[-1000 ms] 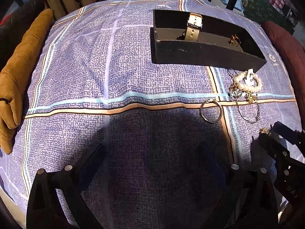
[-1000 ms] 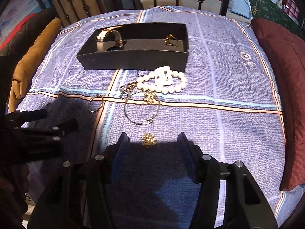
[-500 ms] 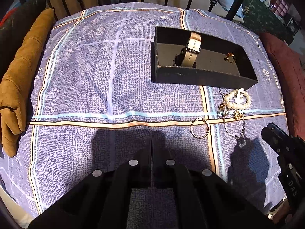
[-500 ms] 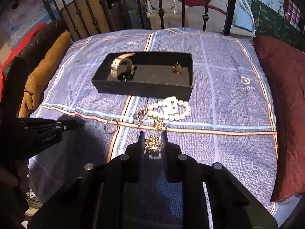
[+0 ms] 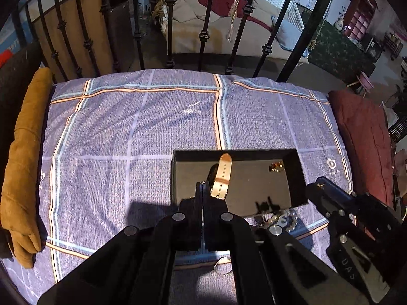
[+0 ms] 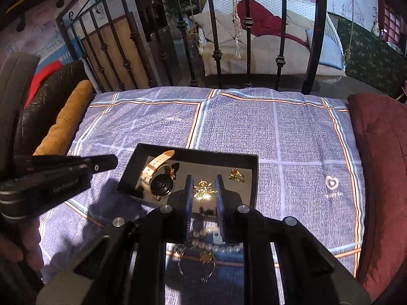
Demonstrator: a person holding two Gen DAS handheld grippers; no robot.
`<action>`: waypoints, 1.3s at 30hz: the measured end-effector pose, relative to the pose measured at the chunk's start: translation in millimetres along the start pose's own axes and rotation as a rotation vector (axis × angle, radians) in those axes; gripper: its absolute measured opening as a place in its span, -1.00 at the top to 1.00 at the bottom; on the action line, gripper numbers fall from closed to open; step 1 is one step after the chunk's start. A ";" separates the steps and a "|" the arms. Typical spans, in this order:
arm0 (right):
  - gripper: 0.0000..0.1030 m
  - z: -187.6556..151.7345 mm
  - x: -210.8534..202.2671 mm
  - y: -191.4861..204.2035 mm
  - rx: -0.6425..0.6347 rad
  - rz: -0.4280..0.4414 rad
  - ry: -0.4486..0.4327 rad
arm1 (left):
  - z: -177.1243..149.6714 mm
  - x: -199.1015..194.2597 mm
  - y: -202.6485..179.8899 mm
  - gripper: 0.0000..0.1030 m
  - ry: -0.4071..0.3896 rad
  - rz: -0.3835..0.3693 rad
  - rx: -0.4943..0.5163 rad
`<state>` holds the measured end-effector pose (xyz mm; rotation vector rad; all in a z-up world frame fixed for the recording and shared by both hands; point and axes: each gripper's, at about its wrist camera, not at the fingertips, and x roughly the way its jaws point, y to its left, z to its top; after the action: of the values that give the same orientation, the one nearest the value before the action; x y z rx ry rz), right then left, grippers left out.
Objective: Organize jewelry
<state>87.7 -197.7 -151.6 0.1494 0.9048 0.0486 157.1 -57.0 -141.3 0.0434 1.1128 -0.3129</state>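
A black open box [image 6: 250, 164] lies on the checked bedspread; it holds a cream-strapped watch [image 6: 156, 175] and a small gold piece [image 6: 237, 174]. My right gripper [image 6: 203, 190] is shut on a gold flower brooch [image 6: 203, 190] and holds it above the box's near part. My left gripper [image 5: 202, 190] is shut and empty, raised near the box's [image 5: 178, 178] left side, with the watch [image 5: 222, 175] just beyond its tips. A pearl bracelet [image 6: 218, 247], a thin bangle [image 6: 197, 267] and a gold charm [image 6: 206, 256] lie on the bedspread below the right gripper. A silver ring [image 5: 223, 269] lies under the left gripper.
A mustard cushion [image 5: 23, 167] lines the left edge and a maroon cushion [image 5: 363, 139] the right. A black iron bed rail [image 6: 218, 38] stands behind the bedspread. The right gripper's body shows in the left wrist view [image 5: 356, 228].
My right gripper closed on the gold brooch, lifted it off the bedspread and carried it forward over the box. My left gripper closed and rose, moving toward the box.
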 end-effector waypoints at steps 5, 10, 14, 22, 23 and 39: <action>0.65 8.0 21.4 -7.3 -0.014 -0.022 0.018 | 15.1 23.7 -4.8 1.00 0.027 -0.023 -0.010; 0.49 7.6 34.4 -16.7 0.000 -0.034 0.058 | 13.3 39.8 -6.4 0.79 0.058 -0.009 0.002; 0.19 4.4 32.7 -20.6 -0.002 -0.031 0.048 | 8.8 39.0 -3.7 -0.30 0.034 0.021 -0.007; 0.19 -18.4 5.0 -45.1 0.067 -0.101 0.052 | -10.7 22.8 18.8 -0.87 0.041 0.096 -0.033; 0.19 -24.3 1.6 -48.9 0.075 -0.112 0.059 | -16.9 21.2 23.3 -0.87 0.053 0.103 -0.040; 0.19 -96.4 25.0 -2.0 0.018 -0.055 0.204 | -128.8 31.9 40.4 -0.87 0.193 0.161 -0.014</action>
<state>27.3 -186.6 -230.0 0.1379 1.1130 0.0050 68.2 -1.1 -232.0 0.1529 1.2939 -0.1586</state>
